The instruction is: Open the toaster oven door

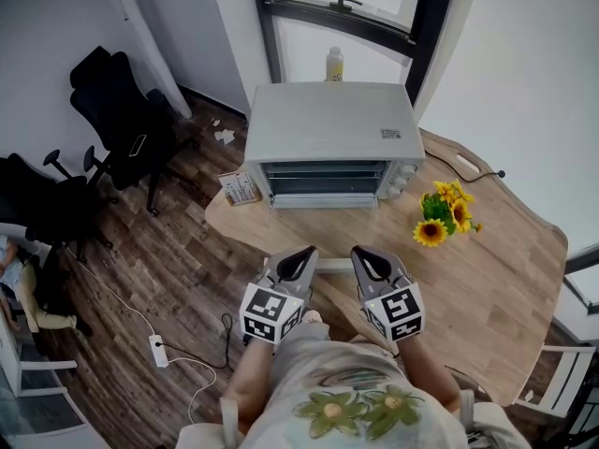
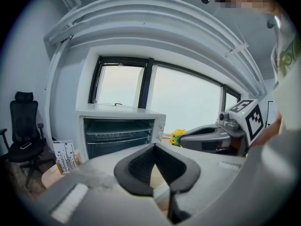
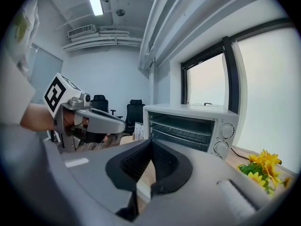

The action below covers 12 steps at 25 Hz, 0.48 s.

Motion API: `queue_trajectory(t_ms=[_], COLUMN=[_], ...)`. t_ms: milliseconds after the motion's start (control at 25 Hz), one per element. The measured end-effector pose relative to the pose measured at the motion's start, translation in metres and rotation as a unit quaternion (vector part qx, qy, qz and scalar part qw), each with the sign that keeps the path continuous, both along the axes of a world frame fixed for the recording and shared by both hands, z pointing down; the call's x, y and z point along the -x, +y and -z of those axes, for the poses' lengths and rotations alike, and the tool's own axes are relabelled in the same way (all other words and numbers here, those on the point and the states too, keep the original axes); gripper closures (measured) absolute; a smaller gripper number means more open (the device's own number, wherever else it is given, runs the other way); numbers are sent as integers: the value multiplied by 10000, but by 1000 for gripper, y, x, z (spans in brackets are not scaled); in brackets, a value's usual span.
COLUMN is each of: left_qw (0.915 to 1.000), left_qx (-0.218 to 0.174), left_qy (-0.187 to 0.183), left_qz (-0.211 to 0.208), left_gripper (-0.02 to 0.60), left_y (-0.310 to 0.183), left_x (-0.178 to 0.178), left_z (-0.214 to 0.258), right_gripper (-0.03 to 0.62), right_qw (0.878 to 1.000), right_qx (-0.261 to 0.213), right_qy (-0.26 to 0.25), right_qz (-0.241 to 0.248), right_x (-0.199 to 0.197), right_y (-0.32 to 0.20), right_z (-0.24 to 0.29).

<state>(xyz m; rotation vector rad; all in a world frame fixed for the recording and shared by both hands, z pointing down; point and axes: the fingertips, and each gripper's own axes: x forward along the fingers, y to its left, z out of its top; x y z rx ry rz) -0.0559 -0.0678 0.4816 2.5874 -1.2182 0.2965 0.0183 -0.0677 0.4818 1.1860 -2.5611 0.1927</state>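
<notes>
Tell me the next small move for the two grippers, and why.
Likely just ease both back. The toaster oven shows its racks with nothing across them, and a pale bar, seemingly its door handle swung down, lies between the shut, empty left gripper and right gripper, so it looks already open.

**Tabletop layout, far to near**

At the far edge of the tabletop: toaster oven, front toward the near side. Right of it, sunflowers; just left, a card stand; behind, a bottle by the window. Nearer, side by side before the oven: left tool, right tool. Far left, on the floor: office chairs.
</notes>
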Motion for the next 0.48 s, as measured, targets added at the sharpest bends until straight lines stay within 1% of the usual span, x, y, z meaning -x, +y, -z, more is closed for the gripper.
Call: queue_trajectory(t_ms=[200, 480], left_qw=[10000, 9998], left_qx=[-33, 36], left_qy=[28, 46], left_qz=[76, 188], left_gripper=[577, 577], left_y=[13, 34], left_x=[-8, -16], left_z=[8, 11], right_gripper=[595, 595], right_qw=[10000, 9997], right_qx=[-41, -30], right_qy=[-9, 19], right_qz=[88, 228], right_x=[-6, -18], right_y=[13, 32], right_z=[9, 18])
